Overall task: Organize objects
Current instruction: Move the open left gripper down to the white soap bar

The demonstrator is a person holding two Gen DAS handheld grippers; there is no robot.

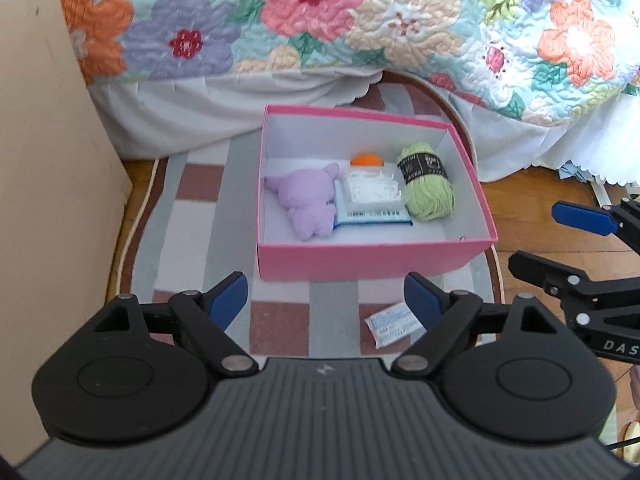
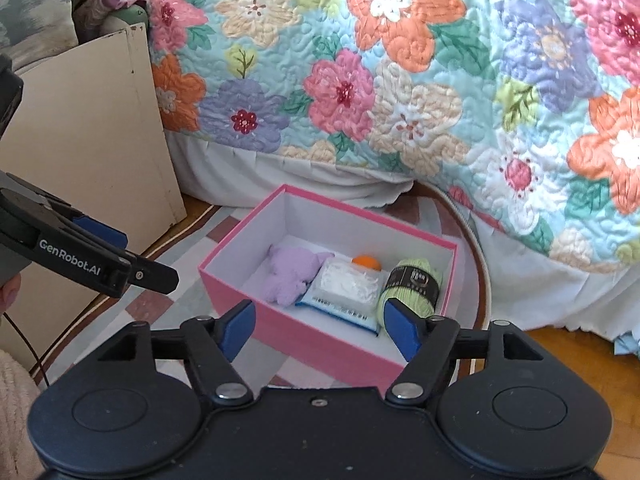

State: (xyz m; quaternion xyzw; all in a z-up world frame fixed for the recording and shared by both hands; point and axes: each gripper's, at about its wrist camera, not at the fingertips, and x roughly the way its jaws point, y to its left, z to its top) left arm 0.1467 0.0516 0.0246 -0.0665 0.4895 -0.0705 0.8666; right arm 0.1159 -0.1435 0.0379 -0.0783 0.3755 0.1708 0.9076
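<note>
The left gripper [image 1: 326, 300] has its blue pads wide apart and holds nothing. The right gripper [image 2: 320, 330] is open too, with nothing between its pads. Neither one touches anything.

A pink box [image 1: 372, 256] sits on a checked rug [image 1: 196, 208], just past the tips of both grippers, with no lid on it. It is white inside. In it, side by side along the far wall, lie a purple plush toy [image 1: 306, 204], a flat packet with white bits [image 1: 372, 196], and a ball of green yarn [image 1: 428, 184]. A small orange thing [image 1: 366, 159] peeks out behind the packet.

From the right gripper, the yarn shows just above its right pad. A little white packet [image 1: 394, 322] lies on the rug outside the box, close by the left gripper's right pad. Behind the box hangs a flowery quilt [image 1: 360, 20].
</note>
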